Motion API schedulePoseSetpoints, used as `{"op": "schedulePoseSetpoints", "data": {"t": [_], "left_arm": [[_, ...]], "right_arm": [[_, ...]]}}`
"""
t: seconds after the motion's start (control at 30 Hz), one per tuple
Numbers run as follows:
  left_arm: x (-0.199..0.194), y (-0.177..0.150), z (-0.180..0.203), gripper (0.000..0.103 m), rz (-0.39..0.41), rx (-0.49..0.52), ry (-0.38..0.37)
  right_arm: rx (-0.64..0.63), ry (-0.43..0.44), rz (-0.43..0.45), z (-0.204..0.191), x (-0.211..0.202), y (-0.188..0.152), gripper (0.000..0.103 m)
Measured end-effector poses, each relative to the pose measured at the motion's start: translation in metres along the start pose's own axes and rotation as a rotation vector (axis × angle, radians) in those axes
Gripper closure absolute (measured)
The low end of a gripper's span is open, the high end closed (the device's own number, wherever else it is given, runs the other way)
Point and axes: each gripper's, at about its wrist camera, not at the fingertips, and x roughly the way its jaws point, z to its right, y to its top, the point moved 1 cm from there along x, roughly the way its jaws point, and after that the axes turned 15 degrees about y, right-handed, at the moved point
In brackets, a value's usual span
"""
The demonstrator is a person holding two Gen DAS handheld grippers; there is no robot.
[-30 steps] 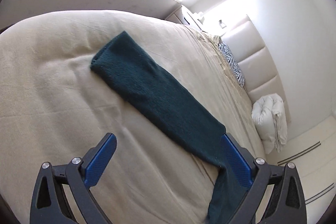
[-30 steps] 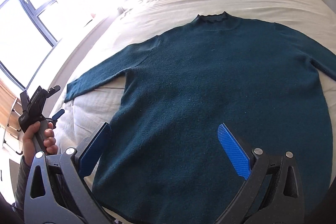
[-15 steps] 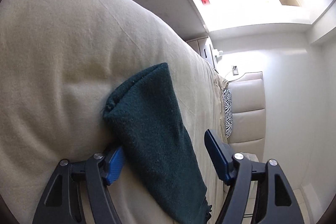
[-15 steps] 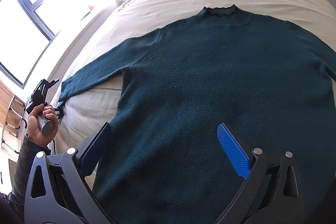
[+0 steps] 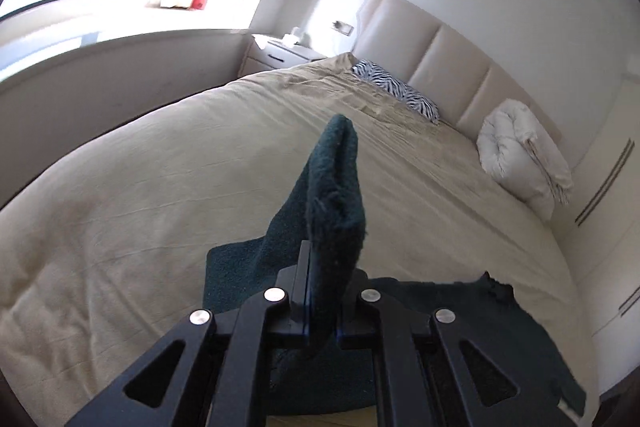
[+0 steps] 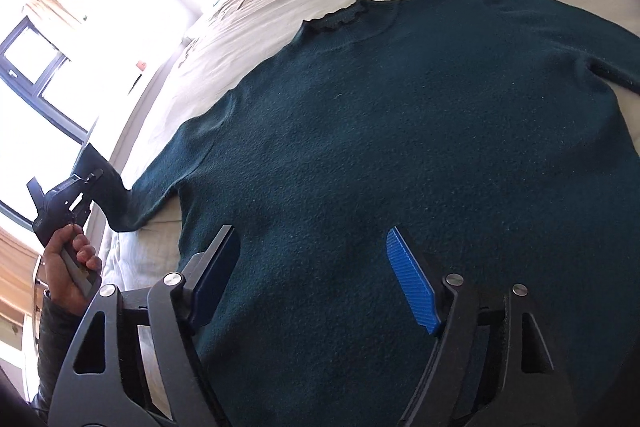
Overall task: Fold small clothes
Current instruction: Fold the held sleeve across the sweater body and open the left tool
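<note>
A dark green sweater (image 6: 400,147) lies flat, front up, on the bed, collar toward the headboard. My left gripper (image 5: 320,267) is shut on the cuff of its left sleeve (image 5: 336,179), which stands up out of the jaws above the bed. In the right wrist view that left gripper (image 6: 86,183) holds the sleeve end raised at the bed's left side. My right gripper (image 6: 312,267) hovers low over the sweater's lower body, near its left side. Its jaws are closing, the blue pads (image 6: 412,287) still apart, with flat fabric under the gap and nothing pinched.
The beige bed cover (image 5: 160,187) spreads wide to the left of the sweater. A zebra pillow (image 5: 396,91) and a rolled white duvet (image 5: 516,155) lie by the padded headboard (image 5: 440,59). A nightstand (image 5: 280,51) and window are beyond. A person's hand (image 6: 68,267) grips the left tool.
My left gripper closed on the sleeve cuff, lifted it off the bed and rolled round to face the headboard. My right gripper sank closer to the sweater and its jaws narrowed.
</note>
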Motion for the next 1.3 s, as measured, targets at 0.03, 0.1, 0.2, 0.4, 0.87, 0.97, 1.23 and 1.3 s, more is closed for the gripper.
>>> {"op": "schedulePoseSetpoints", "data": {"t": [0.03, 0.1, 0.2, 0.4, 0.87, 0.97, 1.23, 1.3], "left_arm": [[-0.003, -0.009, 0.039, 0.095, 0.022, 0.131, -0.009], [-0.012, -0.046, 0.113, 0.095, 0.066, 0.42, -0.013], [-0.012, -0.117, 0.181, 0.095, 0.113, 0.735, 0.017], [-0.001, -0.178, 0.193, 0.094, 0.101, 0.868, 0.066], [-0.02, -0.191, 0.188, 0.064, 0.136, 0.877, 0.124], [-0.027, -0.181, 0.177, 0.041, 0.12, 0.826, 0.1], [-0.05, -0.123, 0.103, 0.039, -0.026, 0.457, -0.116], [-0.039, -0.105, 0.078, 0.041, -0.098, 0.313, -0.161]], "right_arm": [[0.018, 0.014, 0.008, 0.007, 0.0, 0.005, 0.03], [0.058, 0.047, 0.027, 0.02, -0.001, 0.016, 0.034], [0.104, 0.104, 0.043, 0.034, 0.0, 0.037, 0.034], [0.217, 0.287, -0.024, 0.05, 0.035, 0.071, 0.034], [0.355, 0.496, -0.265, 0.026, 0.158, 0.1, 0.074], [0.306, 0.447, -0.316, 0.019, 0.168, 0.098, 0.093], [0.207, 0.314, -0.172, 0.035, 0.111, 0.137, 0.096], [0.202, 0.265, -0.126, 0.05, 0.088, 0.156, 0.096]]}}
